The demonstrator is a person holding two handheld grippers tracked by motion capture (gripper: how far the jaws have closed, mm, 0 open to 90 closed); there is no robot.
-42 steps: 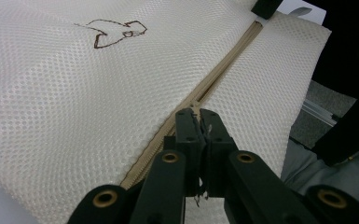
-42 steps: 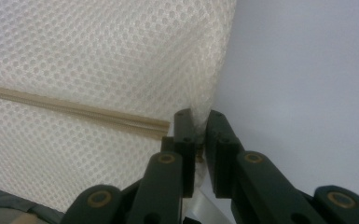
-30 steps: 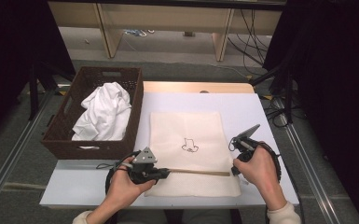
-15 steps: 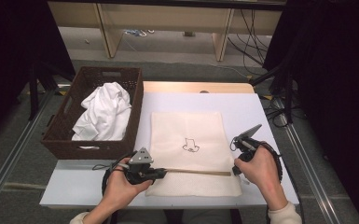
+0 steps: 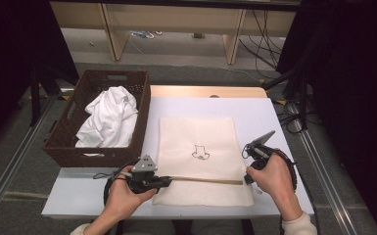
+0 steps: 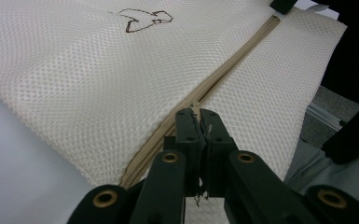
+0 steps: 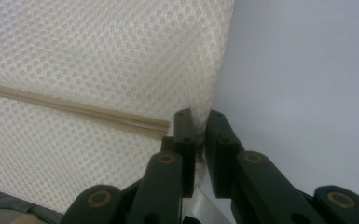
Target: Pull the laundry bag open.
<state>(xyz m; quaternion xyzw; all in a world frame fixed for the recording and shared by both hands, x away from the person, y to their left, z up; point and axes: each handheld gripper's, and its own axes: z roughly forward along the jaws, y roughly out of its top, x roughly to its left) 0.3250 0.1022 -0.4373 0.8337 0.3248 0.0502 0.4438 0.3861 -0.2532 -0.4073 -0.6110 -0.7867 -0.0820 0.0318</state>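
Both tongs are pinched on the mesh bag point(image 5: 198, 147): left gripper point(image 6: 199, 122) on the zipper point(image 6: 224, 74), right gripper point(image 7: 199, 122) on its edge; basket point(image 5: 63, 147) of white cloth point(image 5: 108, 117) sits beside it.

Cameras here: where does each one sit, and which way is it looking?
High view: above the person's side, looking forward and down on the table; forearms enter from below.
Left gripper view: rides the left tool, looking along the zipper.
Right gripper view: rides the right tool, at the bag's edge.
Shared: the mesh bag.
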